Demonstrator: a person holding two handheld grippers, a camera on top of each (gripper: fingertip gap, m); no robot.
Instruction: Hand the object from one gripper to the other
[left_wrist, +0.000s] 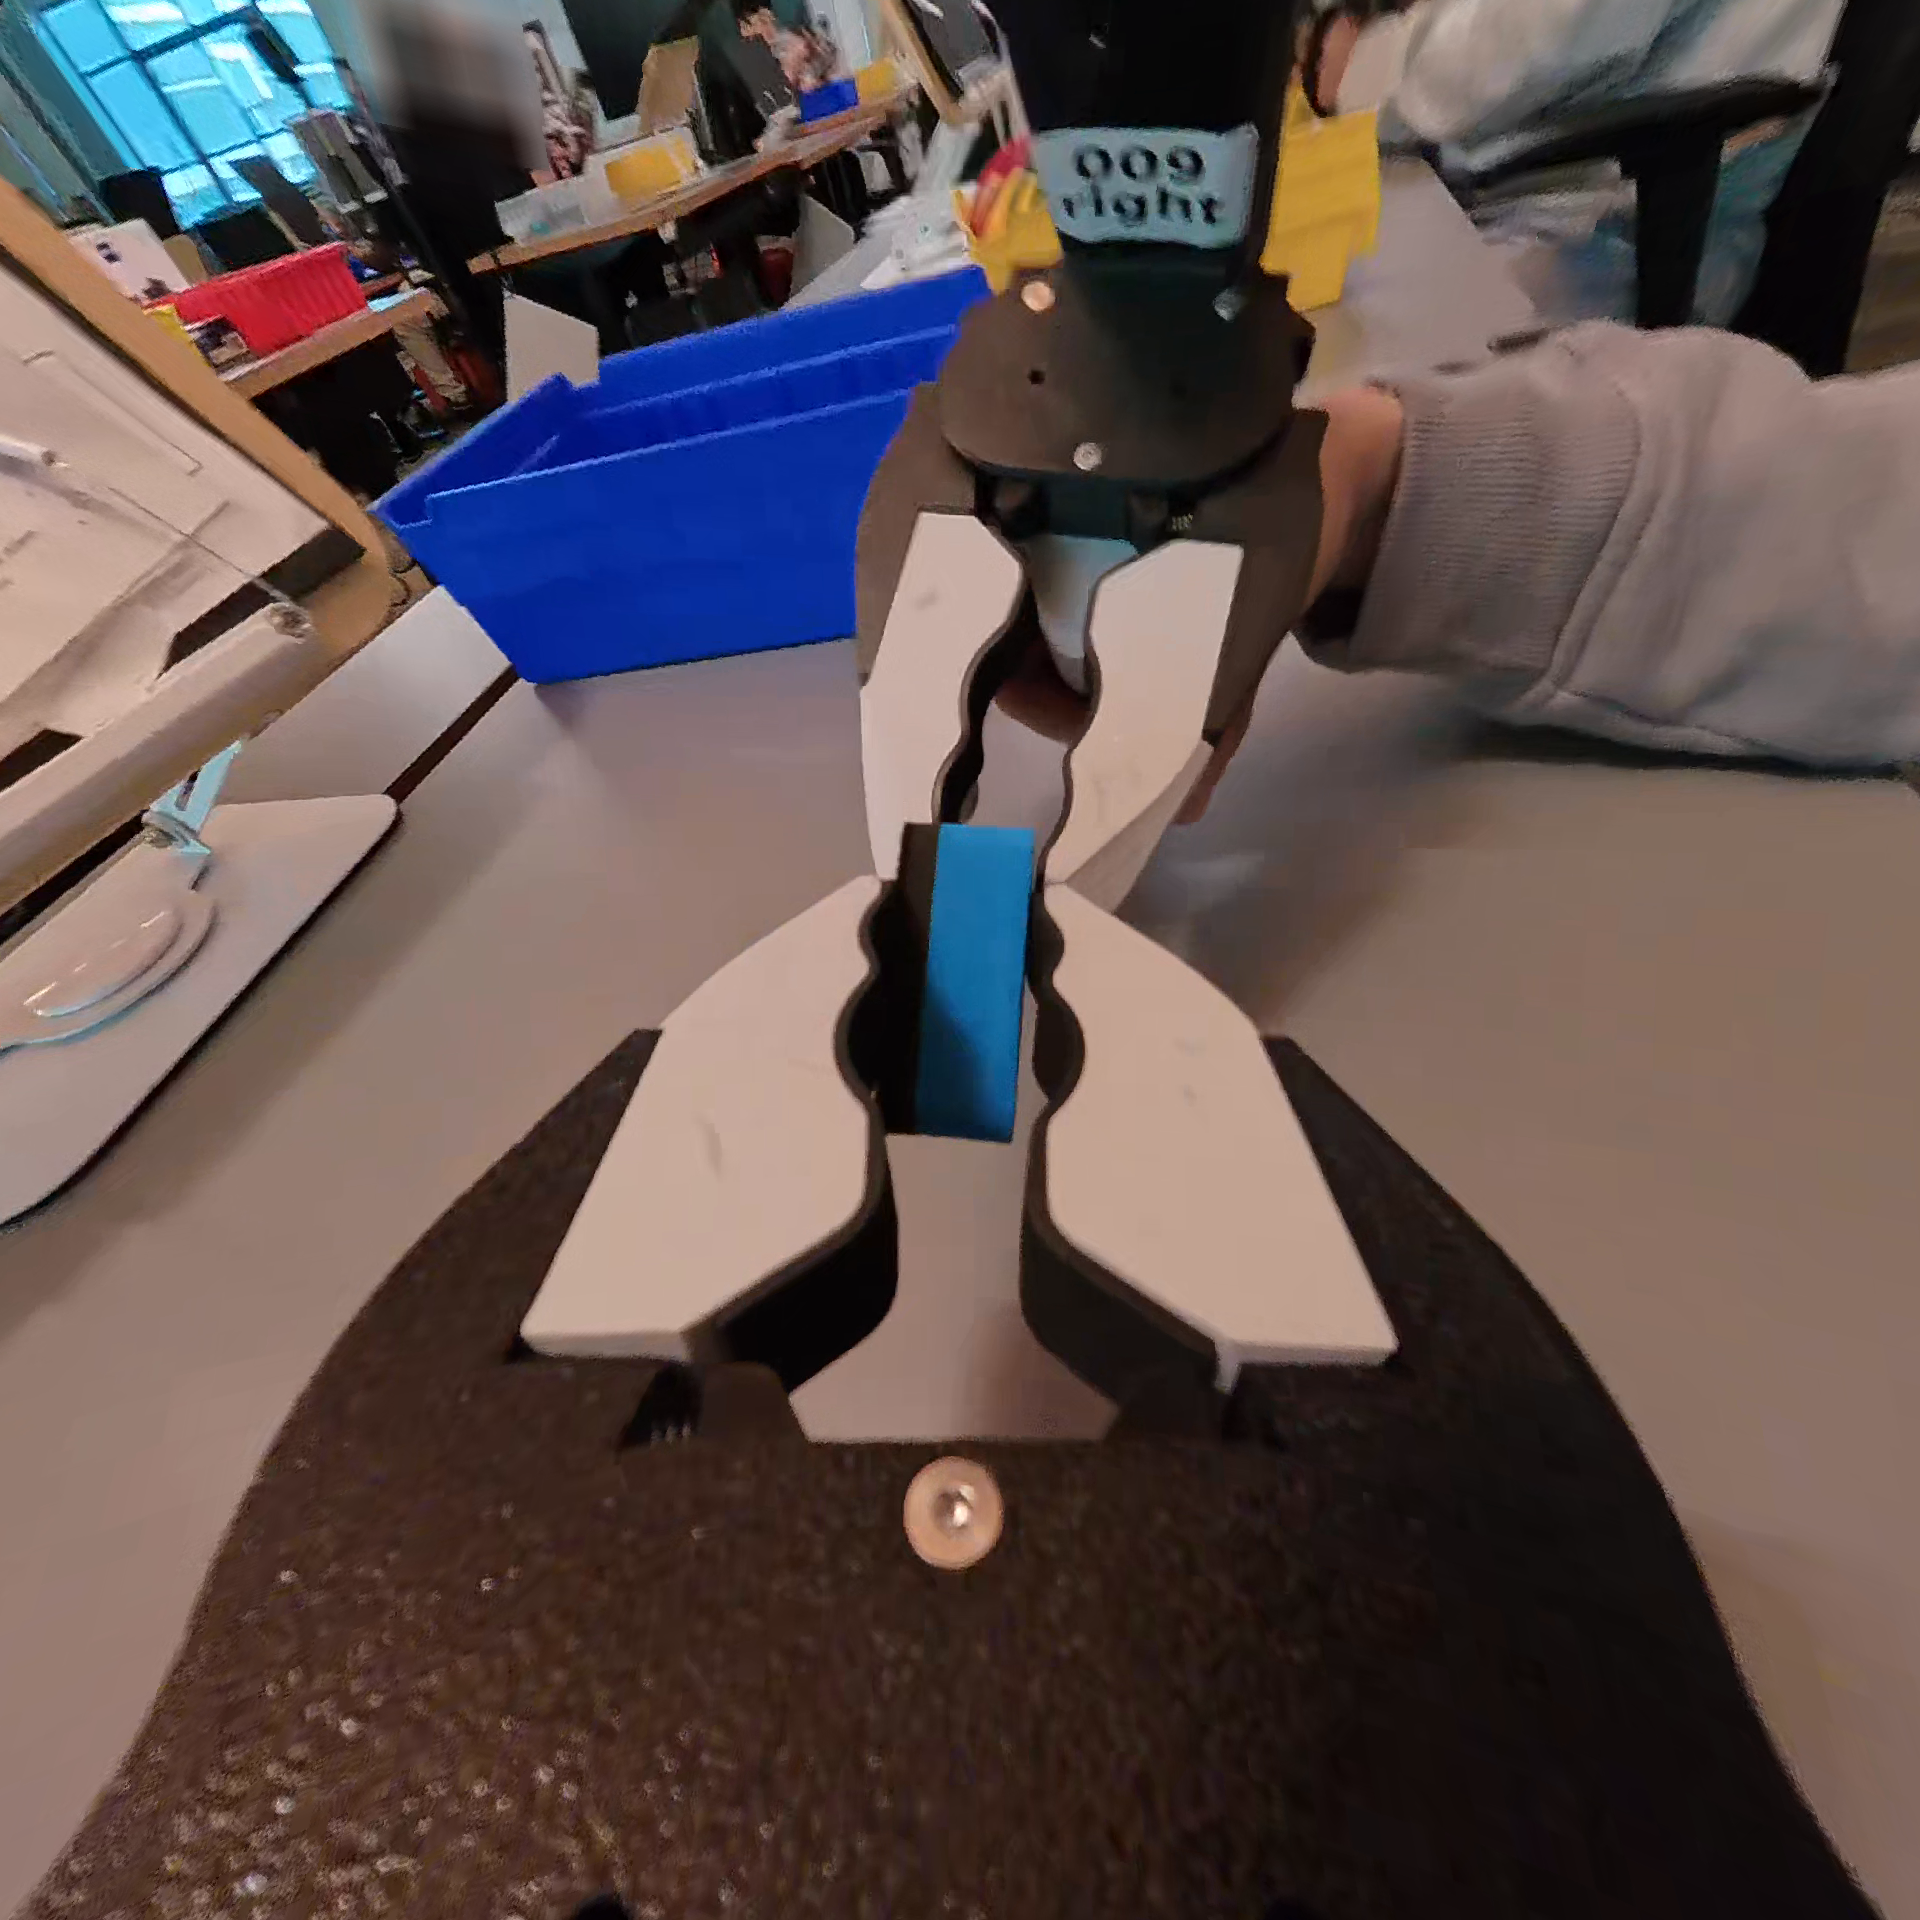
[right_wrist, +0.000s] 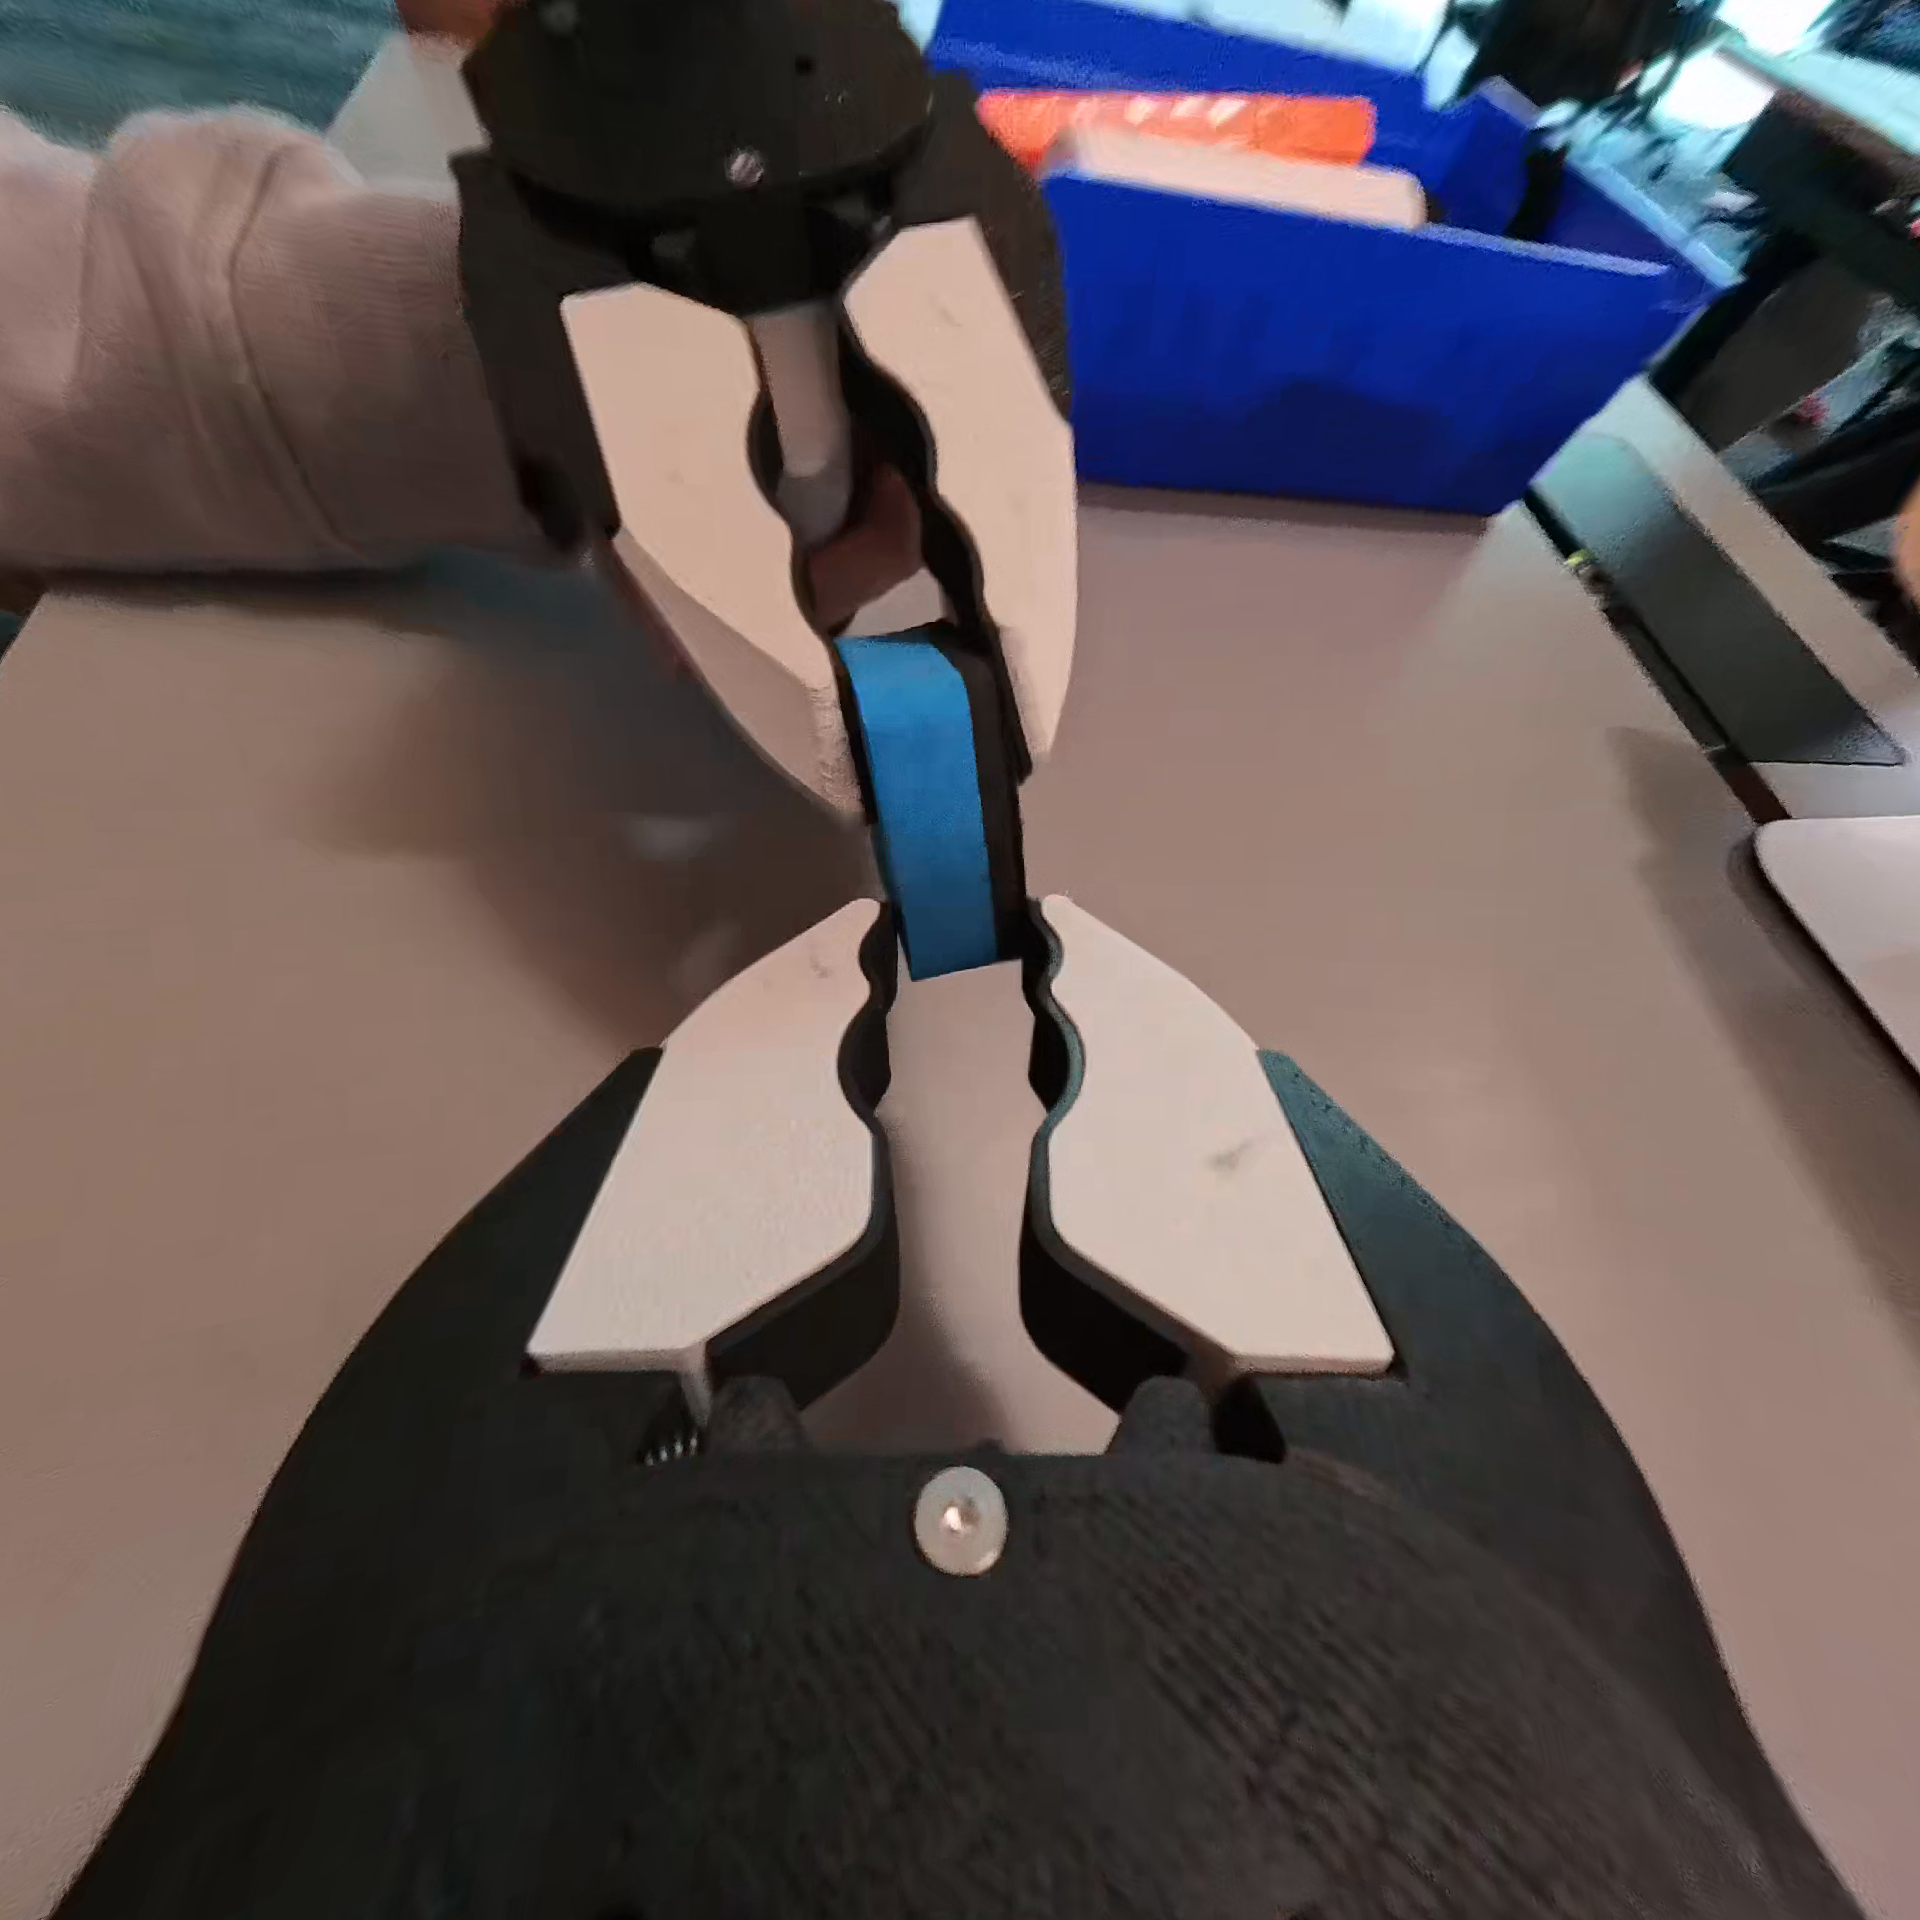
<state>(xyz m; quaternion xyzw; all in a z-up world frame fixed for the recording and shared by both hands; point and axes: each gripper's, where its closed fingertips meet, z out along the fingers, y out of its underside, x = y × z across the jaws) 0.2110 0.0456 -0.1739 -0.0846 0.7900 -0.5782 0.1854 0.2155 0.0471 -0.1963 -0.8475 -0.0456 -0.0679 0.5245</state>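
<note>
Blue tape roll (left_wrist: 971, 987), likely light and stiff, is sitting centre frame, clamped edgewise in the left gripper (left_wrist: 961, 914) fingers while the right gripper (right_wrist: 961, 925) fingers are closing apart around its free rim.

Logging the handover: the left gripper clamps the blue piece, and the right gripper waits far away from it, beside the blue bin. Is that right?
Not quite. The right gripper is not far away: the right wrist view shows its fingertips on either side of the free end of the blue piece. The left gripper does clamp the piece.
</note>
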